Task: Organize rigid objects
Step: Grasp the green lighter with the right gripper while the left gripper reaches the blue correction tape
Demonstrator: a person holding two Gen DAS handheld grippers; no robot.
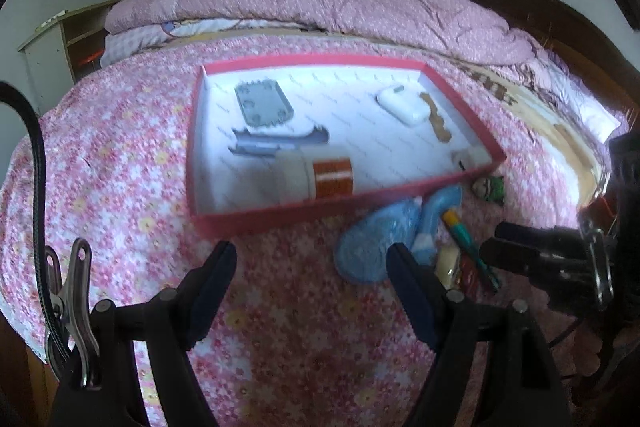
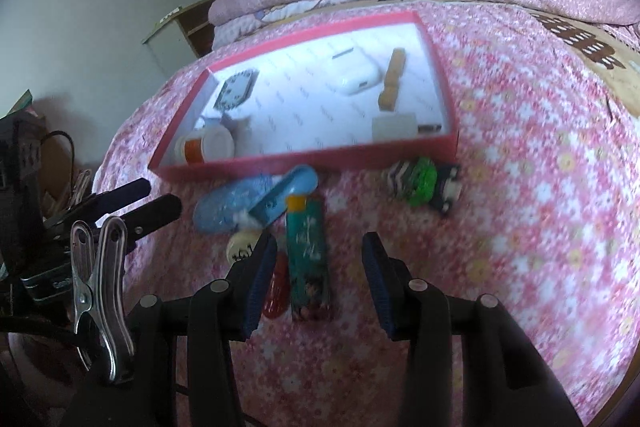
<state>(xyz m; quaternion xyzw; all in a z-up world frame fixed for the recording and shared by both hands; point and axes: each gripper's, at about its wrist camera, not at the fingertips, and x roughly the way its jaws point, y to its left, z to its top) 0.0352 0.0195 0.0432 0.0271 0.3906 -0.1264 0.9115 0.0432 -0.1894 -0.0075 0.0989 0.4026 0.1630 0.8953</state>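
Note:
A red box (image 1: 312,215) (image 2: 304,159) with a white floor lies on the pink floral bedspread. It holds a grey plate (image 1: 264,103), a grey tool (image 1: 280,143), an orange-banded white jar (image 1: 316,179) (image 2: 204,147), a white earbud case (image 1: 400,103) (image 2: 354,75) and a wooden piece (image 1: 436,119) (image 2: 392,79). In front of it lie a blue case (image 1: 372,247) (image 2: 240,203), a teal tube (image 1: 472,243) (image 2: 308,247), a red item (image 2: 276,287), a cream disc (image 2: 240,247) and a green toy (image 1: 490,187) (image 2: 420,183). My left gripper (image 1: 314,267) is open over bare cover beside the blue case. My right gripper (image 2: 320,255) is open above the teal tube, pads apart from it.
A folded pink quilt (image 1: 320,3) is piled behind the box. A dark headboard (image 1: 540,11) stands at the right and a small shelf (image 1: 60,43) at the left of the bed. Each gripper shows at the edge of the other's view.

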